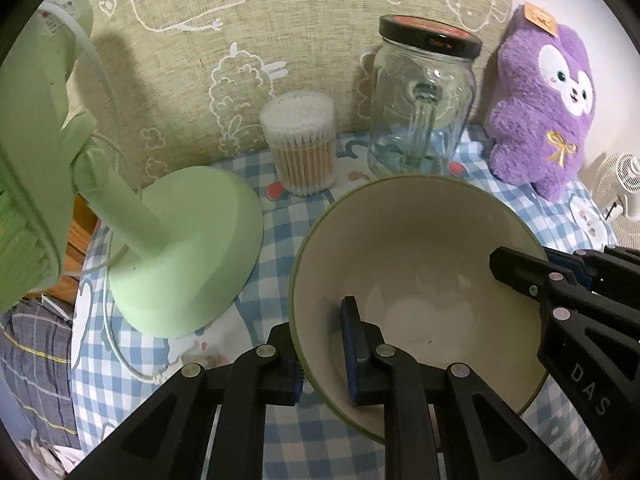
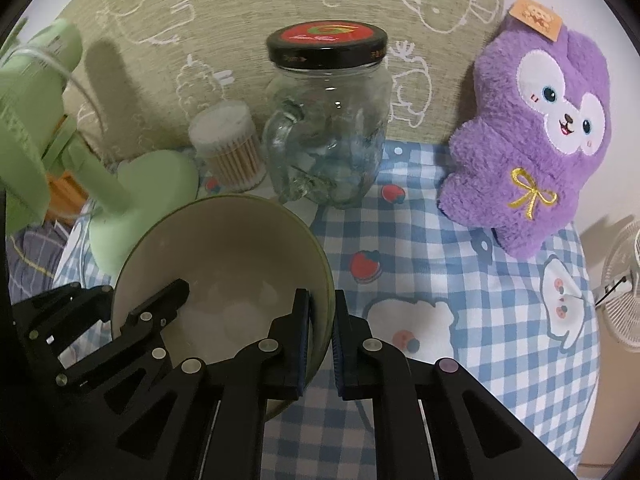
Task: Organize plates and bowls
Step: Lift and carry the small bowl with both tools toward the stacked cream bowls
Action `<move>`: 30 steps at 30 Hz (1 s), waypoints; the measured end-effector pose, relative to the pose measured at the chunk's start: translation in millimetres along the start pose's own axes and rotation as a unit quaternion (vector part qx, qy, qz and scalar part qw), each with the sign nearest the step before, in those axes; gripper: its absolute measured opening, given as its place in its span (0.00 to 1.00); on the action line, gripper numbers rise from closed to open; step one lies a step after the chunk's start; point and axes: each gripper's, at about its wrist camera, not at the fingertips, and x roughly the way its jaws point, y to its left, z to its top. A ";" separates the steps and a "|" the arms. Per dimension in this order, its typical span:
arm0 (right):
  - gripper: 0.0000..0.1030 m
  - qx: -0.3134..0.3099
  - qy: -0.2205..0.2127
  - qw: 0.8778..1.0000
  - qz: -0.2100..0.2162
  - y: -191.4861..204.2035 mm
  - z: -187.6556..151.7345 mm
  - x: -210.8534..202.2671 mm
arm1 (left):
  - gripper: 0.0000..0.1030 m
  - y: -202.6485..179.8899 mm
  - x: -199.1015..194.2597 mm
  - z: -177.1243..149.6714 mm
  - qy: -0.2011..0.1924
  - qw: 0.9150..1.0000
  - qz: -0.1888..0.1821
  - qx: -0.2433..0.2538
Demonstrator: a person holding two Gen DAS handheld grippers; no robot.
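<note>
A cream ceramic bowl with a green rim [image 1: 416, 264] sits on the blue-and-white checked cloth [image 2: 440, 248] of the bench. The left gripper [image 1: 326, 354] has its jaws closed on the bowl's near-left wall, one inside and one outside. The right gripper [image 2: 322, 342] clamps the opposite wall likewise. Only the right wrist view shows the red top of the glass jar's black lid [image 2: 328, 42]; the left shows the green desk fan's round base [image 1: 188, 256] whole.

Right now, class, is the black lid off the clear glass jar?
No: the black lid sits on top of the clear glass jar, covering its mouth, as the right wrist view shows plainly.
</note>
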 end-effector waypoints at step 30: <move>0.14 -0.126 0.054 0.991 0.009 41.7 -107.9 -67.5 | 0.17 -4.6 -79.2 -110.9 0.045 0.997 -0.014 0.056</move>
